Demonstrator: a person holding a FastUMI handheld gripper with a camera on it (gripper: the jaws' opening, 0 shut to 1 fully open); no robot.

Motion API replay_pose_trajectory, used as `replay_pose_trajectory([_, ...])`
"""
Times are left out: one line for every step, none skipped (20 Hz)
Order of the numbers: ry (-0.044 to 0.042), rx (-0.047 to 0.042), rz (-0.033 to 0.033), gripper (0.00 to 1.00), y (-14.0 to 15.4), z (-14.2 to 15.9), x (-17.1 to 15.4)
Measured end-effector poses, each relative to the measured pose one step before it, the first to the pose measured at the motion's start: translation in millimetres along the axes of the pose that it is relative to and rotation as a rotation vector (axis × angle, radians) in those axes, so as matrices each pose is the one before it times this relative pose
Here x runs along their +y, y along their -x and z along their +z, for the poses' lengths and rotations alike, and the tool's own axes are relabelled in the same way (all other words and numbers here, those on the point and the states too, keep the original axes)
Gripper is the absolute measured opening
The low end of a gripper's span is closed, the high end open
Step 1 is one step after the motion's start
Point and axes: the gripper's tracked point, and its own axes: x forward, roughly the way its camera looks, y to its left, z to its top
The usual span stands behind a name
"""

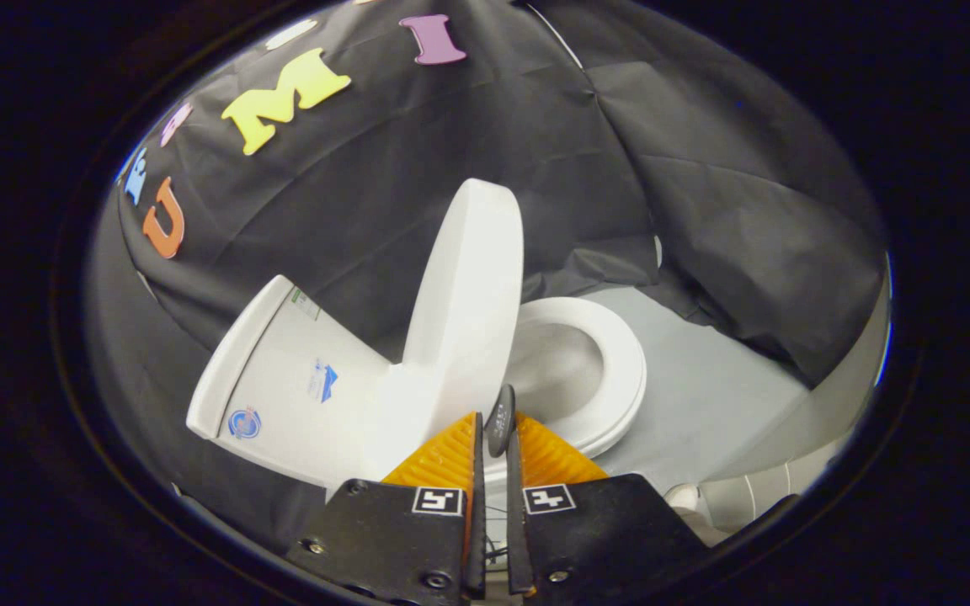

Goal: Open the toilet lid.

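A white toilet stands just ahead of my fingers, seen tilted. Its lid is raised, standing nearly upright between the tank and the oval seat. The bowl shows open beyond the lid. My gripper sits close to the lid's lower edge, near the hinge end. The fingers are shut, with only a thin slit between them and nothing held in it. I cannot tell whether the fingertips touch the lid.
Grey floor spreads beyond the seat. Black cloth wall hangs behind and around the toilet. A white ribbed pipe lies low beside my fingers.
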Motion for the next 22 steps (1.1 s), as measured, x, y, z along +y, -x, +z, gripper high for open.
replay_pose_trajectory([0.01426, -0.00309, -0.00401, 0.13, 1.72, -0.06, 3.36])
replay_pose_trajectory([0.01199, -0.00259, -0.00642, 0.13, 1.20, 0.42, 2.73])
replay_pose_trajectory([0.01534, -0.00417, -0.00649, 0.13, 0.44, 0.32, 3.48])
replay_pose_trajectory([0.01630, -0.00383, -0.00607, 0.13, 0.68, 0.75, 2.08])
replay_pose_trajectory([0.01069, -0.00334, -0.00026, 0.13, 2.31, -0.08, 3.51])
replay_pose_trajectory([0.00436, -0.00243, 0.00469, 0.13, 1.66, 1.01, 4.23])
replay_pose_trajectory([0.00584, -0.00235, 0.00525, 0.13, 1.77, -0.26, 4.91])
replay_pose_trajectory([0.00634, -0.00077, 0.00173, 0.13, 1.12, 1.29, 4.04])
replay_pose_trajectory([0.01107, -0.00256, -0.00001, 0.13, 0.67, 1.52, 3.49])
replay_pose_trajectory([0.00953, -0.00323, -0.00163, 0.13, 1.08, 0.34, 3.21])
replay_pose_trajectory([0.01021, -0.00472, -0.00047, 0.13, 1.66, 0.56, 3.43])
replay_pose_trajectory([0.00940, -0.00439, -0.00112, 0.13, 1.34, 0.91, 3.00])
replay_pose_trajectory([0.01000, -0.00369, 0.00023, 0.13, 1.24, 0.36, 4.72])
replay_pose_trajectory([0.01099, -0.00389, -0.00111, 0.13, 0.50, 0.61, 2.98])
replay_pose_trajectory([0.01031, -0.00335, -0.00062, 0.13, 0.97, 0.24, 3.63])
replay_pose_trajectory([0.01113, -0.00381, -0.00204, 0.13, 0.90, 0.82, 3.03])
replay_pose_trajectory([0.00857, -0.00273, -0.00035, 0.13, 0.50, 0.33, 3.51])
replay_pose_trajectory([0.01118, -0.00395, 0.00144, 0.13, 1.34, 0.51, 3.07])
replay_pose_trajectory([0.00717, -0.00428, 0.00192, 0.13, 1.06, 1.02, 3.64])
replay_pose_trajectory([0.00950, -0.00411, 0.00157, 0.13, 1.76, 1.42, 4.07])
replay_pose_trajectory([0.01012, -0.00512, 0.00006, 0.13, -0.12, 0.05, 3.23])
replay_pose_trajectory([0.01197, -0.00518, -0.00095, 0.13, 0.09, 0.46, 3.49])
